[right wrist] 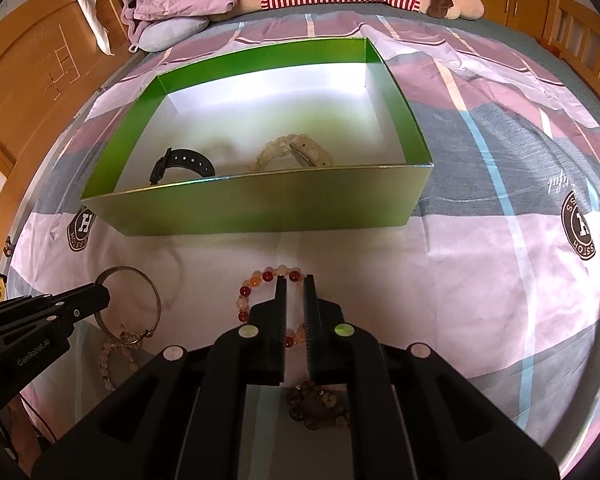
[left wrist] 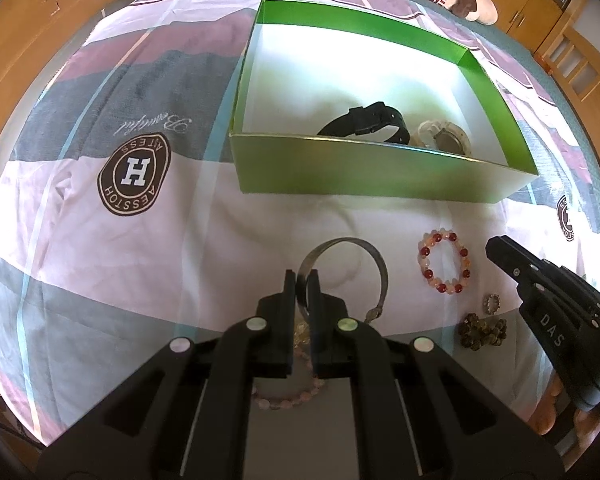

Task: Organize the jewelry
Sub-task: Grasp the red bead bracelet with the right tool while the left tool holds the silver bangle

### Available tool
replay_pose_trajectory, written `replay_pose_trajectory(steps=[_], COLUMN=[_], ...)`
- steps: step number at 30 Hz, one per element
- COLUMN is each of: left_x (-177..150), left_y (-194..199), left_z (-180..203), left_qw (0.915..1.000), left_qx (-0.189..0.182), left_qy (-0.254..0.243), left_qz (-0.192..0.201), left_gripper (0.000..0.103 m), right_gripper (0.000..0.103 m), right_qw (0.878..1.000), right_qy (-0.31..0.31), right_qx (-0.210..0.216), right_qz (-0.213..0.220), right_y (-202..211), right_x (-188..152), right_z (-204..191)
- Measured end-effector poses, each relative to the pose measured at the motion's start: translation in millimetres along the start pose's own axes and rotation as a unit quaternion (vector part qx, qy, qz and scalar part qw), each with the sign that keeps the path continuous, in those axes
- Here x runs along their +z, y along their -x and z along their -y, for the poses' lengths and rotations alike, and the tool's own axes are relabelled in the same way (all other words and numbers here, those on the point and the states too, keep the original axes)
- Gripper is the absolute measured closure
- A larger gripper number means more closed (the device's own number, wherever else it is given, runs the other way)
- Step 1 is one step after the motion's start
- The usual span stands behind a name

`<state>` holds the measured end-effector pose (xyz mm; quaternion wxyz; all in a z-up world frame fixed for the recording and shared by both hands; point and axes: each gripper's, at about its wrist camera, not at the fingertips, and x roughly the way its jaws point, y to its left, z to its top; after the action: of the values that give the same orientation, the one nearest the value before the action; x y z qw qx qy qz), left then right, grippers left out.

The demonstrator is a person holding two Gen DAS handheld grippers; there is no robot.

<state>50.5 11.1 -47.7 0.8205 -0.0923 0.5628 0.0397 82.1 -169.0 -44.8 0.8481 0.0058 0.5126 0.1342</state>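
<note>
The left gripper [left wrist: 302,276] is pinching the silver bangle [left wrist: 374,276] between its jaws. The right gripper [right wrist: 295,280] is sitting over the red bead bracelet [right wrist: 260,280], jaws slightly apart. The green box [right wrist: 260,208] is lying just ahead.

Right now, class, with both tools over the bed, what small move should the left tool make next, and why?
Probably lift the left tool and carry it toward the green box. Its jaws look closed on the metal bangle, and the box already holds a black watch and a pale watch.
</note>
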Motion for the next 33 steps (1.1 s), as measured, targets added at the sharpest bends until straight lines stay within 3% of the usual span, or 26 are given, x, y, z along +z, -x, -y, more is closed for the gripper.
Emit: replay_pose_trajectory(steps=[9, 33], left_x=[0.8, 0.1], left_y=[1.9, -4.8], left_z=[0.0, 1.9], left_qw=[1.0, 0.9999], left_qx=[0.006, 0.007], left_qy=[-0.002, -0.007], left_qz=[0.006, -0.005], left_gripper=[0.098, 0.098], right_gripper=[0.095, 0.095], right_qw=[1.0, 1.0], right_qy=[-0.002, 0.01], right_qx=[0.001, 0.002], right_qz=[0.012, -0.01], right_y=[5.2, -6.1], right_x=[3.0, -1.8], right_z=[1.8, -4.0])
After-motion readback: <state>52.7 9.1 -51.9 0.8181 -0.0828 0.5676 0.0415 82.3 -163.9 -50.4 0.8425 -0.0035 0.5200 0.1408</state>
